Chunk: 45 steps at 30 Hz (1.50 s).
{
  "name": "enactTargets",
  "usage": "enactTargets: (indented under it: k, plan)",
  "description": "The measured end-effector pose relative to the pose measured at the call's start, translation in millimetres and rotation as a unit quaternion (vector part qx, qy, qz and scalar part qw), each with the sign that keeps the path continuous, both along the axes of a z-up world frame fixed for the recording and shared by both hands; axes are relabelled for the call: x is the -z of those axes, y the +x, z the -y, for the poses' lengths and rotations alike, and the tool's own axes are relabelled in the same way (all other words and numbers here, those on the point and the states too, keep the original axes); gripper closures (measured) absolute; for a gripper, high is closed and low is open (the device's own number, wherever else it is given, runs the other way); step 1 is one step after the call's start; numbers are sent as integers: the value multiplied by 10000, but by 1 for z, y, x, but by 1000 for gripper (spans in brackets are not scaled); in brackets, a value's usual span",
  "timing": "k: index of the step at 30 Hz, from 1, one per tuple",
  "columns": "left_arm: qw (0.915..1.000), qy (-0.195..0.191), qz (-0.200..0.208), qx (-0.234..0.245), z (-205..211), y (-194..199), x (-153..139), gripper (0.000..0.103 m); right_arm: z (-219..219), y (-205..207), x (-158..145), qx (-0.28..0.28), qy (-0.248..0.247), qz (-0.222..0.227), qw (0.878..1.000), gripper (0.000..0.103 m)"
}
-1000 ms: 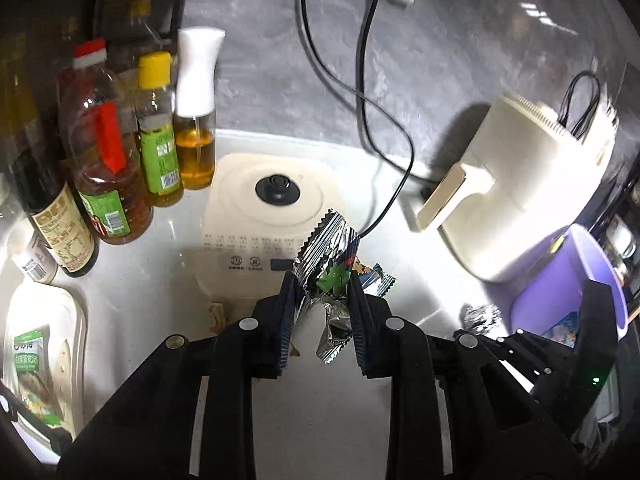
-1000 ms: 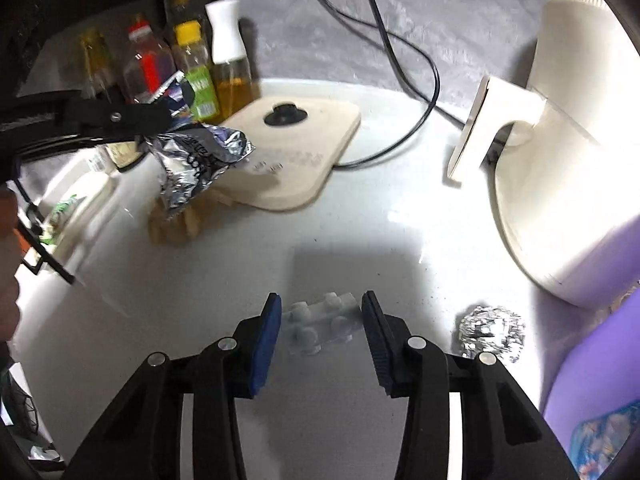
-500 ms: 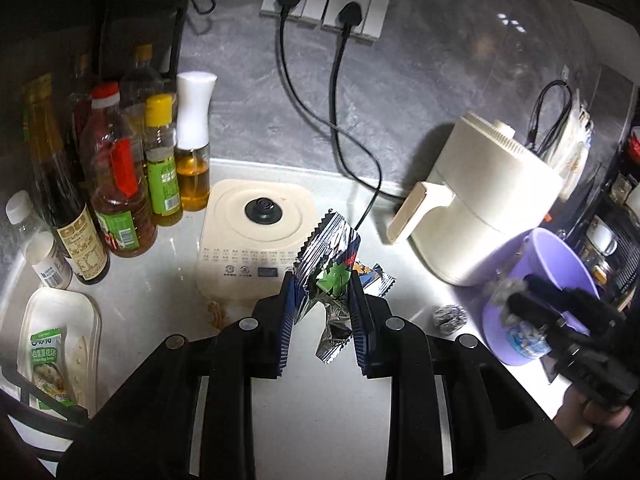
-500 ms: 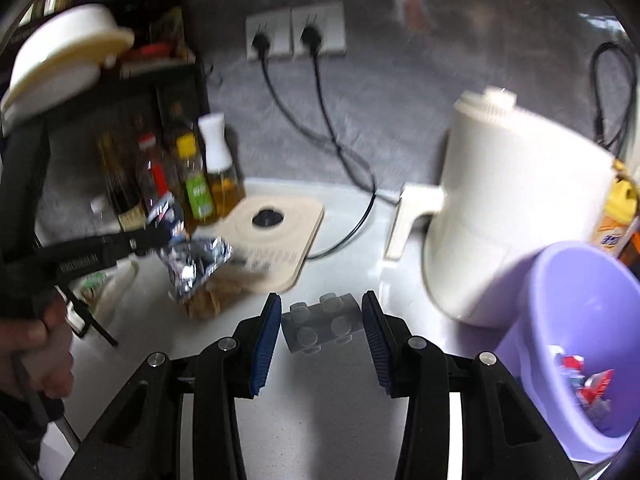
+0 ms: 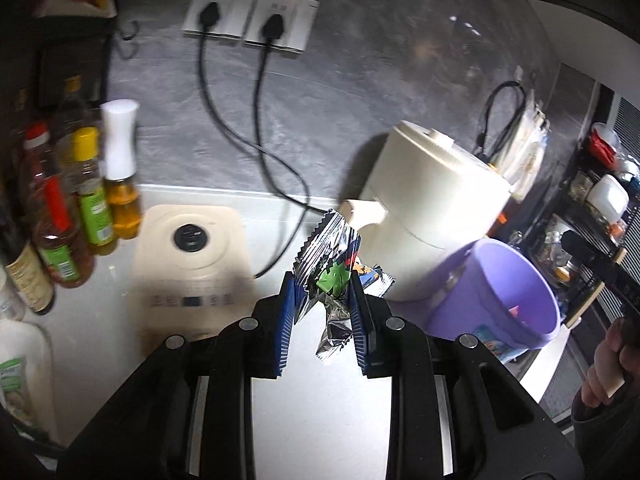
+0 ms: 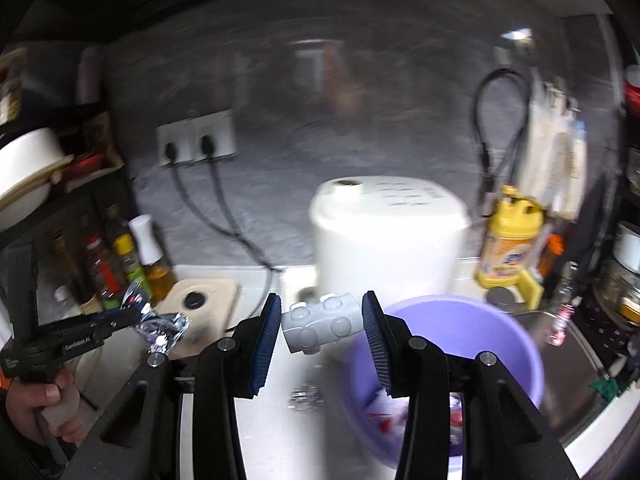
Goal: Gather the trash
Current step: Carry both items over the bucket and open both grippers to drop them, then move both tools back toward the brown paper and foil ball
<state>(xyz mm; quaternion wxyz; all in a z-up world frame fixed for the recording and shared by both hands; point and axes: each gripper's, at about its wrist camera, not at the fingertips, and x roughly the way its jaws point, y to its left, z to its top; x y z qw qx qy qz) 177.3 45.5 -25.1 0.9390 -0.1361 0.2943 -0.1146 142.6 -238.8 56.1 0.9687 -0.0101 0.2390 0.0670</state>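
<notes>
Right wrist view: the right gripper [image 6: 320, 330] is clamped on a grey studded block [image 6: 320, 326], held up just short of the purple bin [image 6: 520, 344] — best carried over the rim's middle before letting go, I judge. The left gripper [image 5: 322, 312] pinches a crumpled foil wrapper [image 5: 326, 264] above the tabletop [image 5: 320, 408], the bin beyond to its right. Inside the bin lie red-and-white scraps — details blurred.

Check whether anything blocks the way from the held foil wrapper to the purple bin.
Nothing visible does. The foil wrapper, clamped in the left gripper, hangs above the counter, and the purple bin stands open-topped to its right, beside the white appliance.
</notes>
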Motion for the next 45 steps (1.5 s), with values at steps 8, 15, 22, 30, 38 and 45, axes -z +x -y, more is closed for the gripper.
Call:
enactTargets:
  k: [8, 15, 22, 30, 38, 45]
  plan:
    - [9981, -193, 47, 587, 48, 24, -3, 77, 49, 0, -7, 474, -6, -1, 9989, 59]
    - [9932, -322, 149, 1106, 93, 43, -12, 77, 85, -7, -14, 1132, 38, 179, 9934, 8]
    - [9839, -393, 244, 1728, 154, 61, -23, 77, 129, -42, -14, 1553, 206, 105, 9876, 8]
    - [9731, -287, 209, 2276, 223, 74, -30, 35, 167, -80, -13, 2111, 375, 122, 9767, 8]
    - [9755, -178, 337, 2166, 223, 67, -38, 6, 176, -88, -8, 2185, 595, 89, 9740, 8]
    - [9859, 35, 367, 1630, 171, 56, -43, 6, 145, -68, -1, 1631, 732, 44, 9839, 8]
